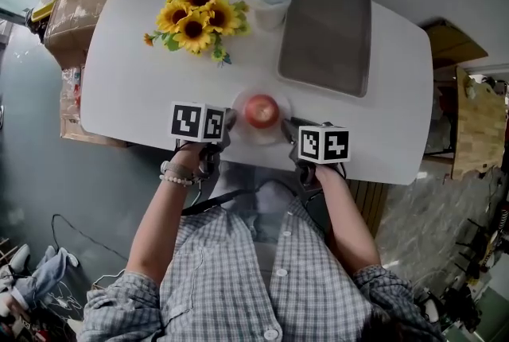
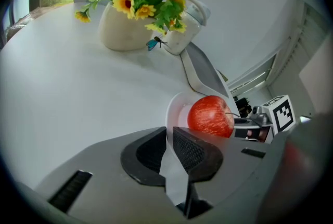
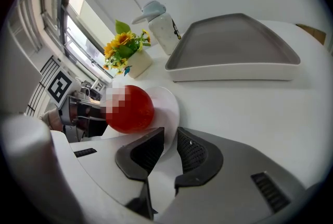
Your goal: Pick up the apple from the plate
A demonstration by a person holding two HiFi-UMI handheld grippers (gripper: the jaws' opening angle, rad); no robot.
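Head view: apple [image 1: 262, 110] sits centred on the small plate [image 1: 253, 138] at the near edge of the table [image 1: 135, 86], midway along it, straight in front of you. Left gripper [image 1: 229, 122] meets the plate's left rim, right gripper [image 1: 286, 126] its right rim. Taking it from opposite sides likely holds the plate level so the apple cannot roll. Left gripper view: jaws drawn in to a narrow slot, plate rim running into it, apple just beyond the tips and untouched. Right gripper view: same arrangement mirrored, slot narrow, rim inside it, apple beside the tips and clear of them. You appear to have the plate pinched by both edges, not the fruit, so the apple is not yet picked. Taking it would call for one gripper to release, open wide and straddle the apple. Sunflowers [image 1: 195, 18] at the far left corner and tray [image 1: 326, 30] at the far right lie well apart from the plate and obstruct nothing.
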